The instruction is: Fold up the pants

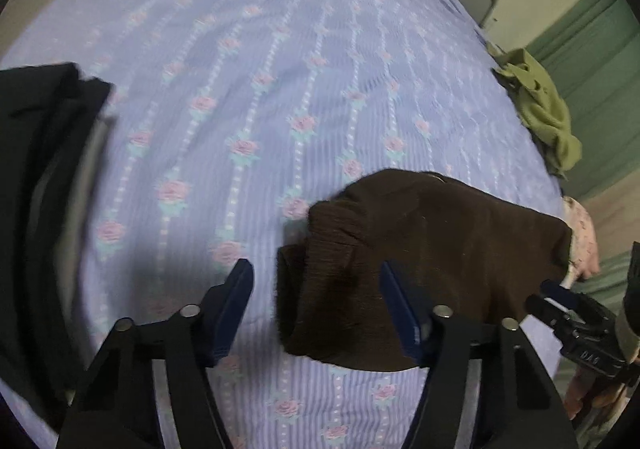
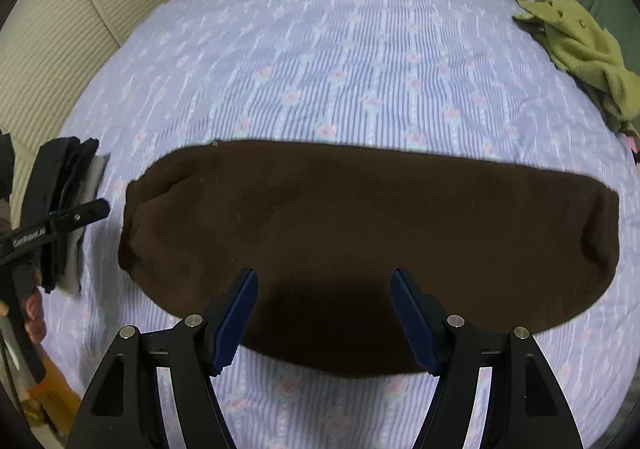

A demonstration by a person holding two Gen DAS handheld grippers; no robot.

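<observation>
Brown pants (image 2: 368, 249), folded into a long flat band, lie on a bed (image 2: 340, 61) covered in a lilac sheet striped with small pink roses. In the right wrist view the band's long axis runs from side to side across the picture, with one rounded end at the left and the other at the right; which end is the waist cannot be told. The right gripper (image 2: 324, 319) hangs above the near middle of the pants with its blue fingers (image 2: 236, 323) standing apart, holding nothing; whether the tips touch the cloth cannot be told. The left gripper (image 1: 316, 307) is over one end of the pants (image 1: 420, 261), fingers also apart and not clamped: the right-hand finger (image 1: 400, 313) shows in front of the brown cloth, the left-hand one in front of the sheet (image 1: 280, 49). Just beside that end, toward the bed's left edge, lies a stack of dark folded clothes (image 2: 66, 209). Well apart, at the far right edge of the bed, sits a crumpled olive-green garment (image 2: 580, 45). A person's hand (image 2: 34, 315) shows at the left margin on the left gripper's handle.
</observation>
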